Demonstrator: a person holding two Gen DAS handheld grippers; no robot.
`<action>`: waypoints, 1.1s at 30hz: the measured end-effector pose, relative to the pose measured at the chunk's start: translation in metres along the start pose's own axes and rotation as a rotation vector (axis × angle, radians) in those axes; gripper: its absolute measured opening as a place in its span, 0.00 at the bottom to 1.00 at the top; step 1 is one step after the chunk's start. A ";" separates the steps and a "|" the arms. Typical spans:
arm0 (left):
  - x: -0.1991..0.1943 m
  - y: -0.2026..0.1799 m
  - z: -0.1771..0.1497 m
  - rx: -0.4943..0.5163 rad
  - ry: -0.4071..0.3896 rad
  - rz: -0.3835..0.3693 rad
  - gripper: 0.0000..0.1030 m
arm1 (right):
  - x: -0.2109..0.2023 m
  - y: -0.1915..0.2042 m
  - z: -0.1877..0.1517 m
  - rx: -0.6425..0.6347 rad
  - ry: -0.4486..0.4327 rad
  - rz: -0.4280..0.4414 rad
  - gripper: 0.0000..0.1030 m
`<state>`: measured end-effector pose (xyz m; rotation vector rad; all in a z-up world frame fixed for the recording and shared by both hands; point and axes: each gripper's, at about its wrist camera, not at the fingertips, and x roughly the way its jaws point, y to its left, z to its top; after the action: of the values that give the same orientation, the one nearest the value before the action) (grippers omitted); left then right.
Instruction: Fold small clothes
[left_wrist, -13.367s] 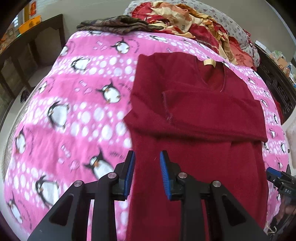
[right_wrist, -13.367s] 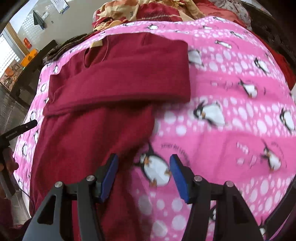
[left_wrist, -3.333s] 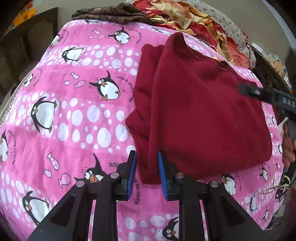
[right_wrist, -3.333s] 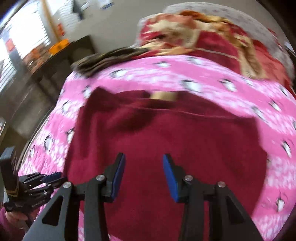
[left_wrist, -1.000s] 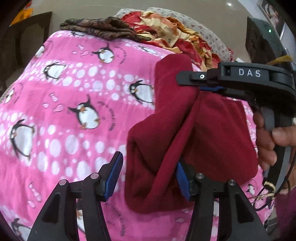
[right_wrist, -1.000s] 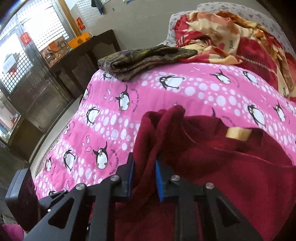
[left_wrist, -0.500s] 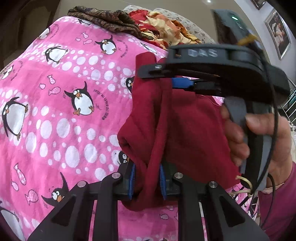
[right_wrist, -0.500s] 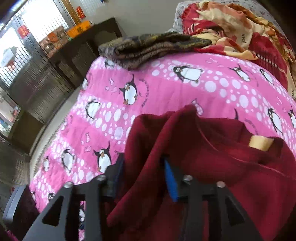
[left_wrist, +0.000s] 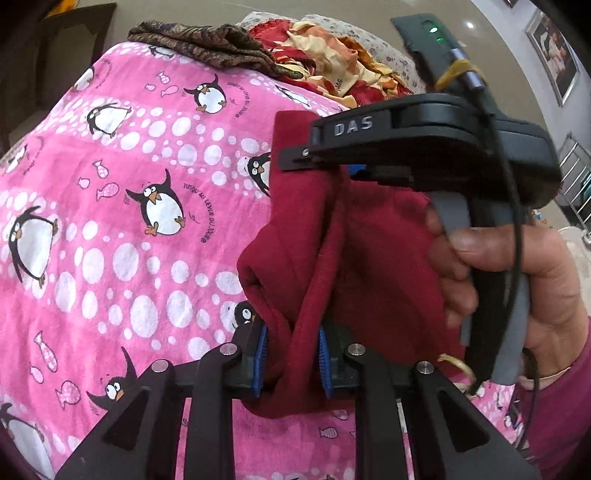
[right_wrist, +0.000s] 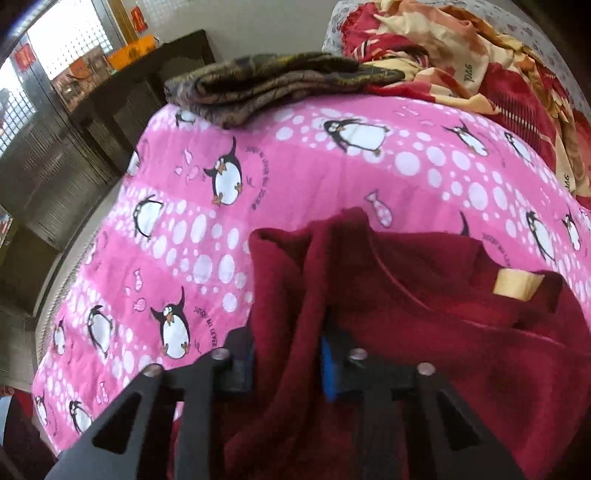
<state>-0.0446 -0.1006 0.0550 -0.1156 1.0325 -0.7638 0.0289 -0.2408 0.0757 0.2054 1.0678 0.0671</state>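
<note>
A dark red sweater (left_wrist: 373, 251), folded into a thick stack, is lifted off the pink penguin blanket (left_wrist: 122, 206) along its left edge. My left gripper (left_wrist: 291, 363) is shut on the near corner of that edge. My right gripper (left_wrist: 332, 162) shows in the left wrist view, held by a hand, clamped on the far corner. In the right wrist view my right gripper (right_wrist: 288, 363) is shut on a bunched fold of the sweater (right_wrist: 443, 332), whose tan neck label (right_wrist: 515, 284) faces up.
A folded brown patterned cloth (right_wrist: 266, 86) lies at the blanket's far edge. A heap of red and yellow bedding (right_wrist: 480, 55) sits behind it to the right. A dark cabinet (right_wrist: 122, 96) stands beyond the bed's left side.
The left gripper, open a second ago, has closed on the sweater's near corner. Both grippers have raised the left edge off the blanket. The right gripper has come closer to the left one.
</note>
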 end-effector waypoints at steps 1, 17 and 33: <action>0.000 -0.002 0.000 0.007 0.002 0.009 0.02 | -0.003 -0.001 -0.001 -0.004 -0.008 0.006 0.24; -0.010 -0.030 0.004 0.018 0.028 0.022 0.00 | -0.042 -0.018 -0.008 0.006 -0.066 0.072 0.20; 0.016 -0.239 0.000 0.372 0.060 -0.216 0.00 | -0.190 -0.171 -0.056 0.135 -0.210 -0.040 0.18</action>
<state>-0.1636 -0.2878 0.1463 0.1180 0.9269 -1.1497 -0.1190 -0.4297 0.1799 0.3067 0.8673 -0.0616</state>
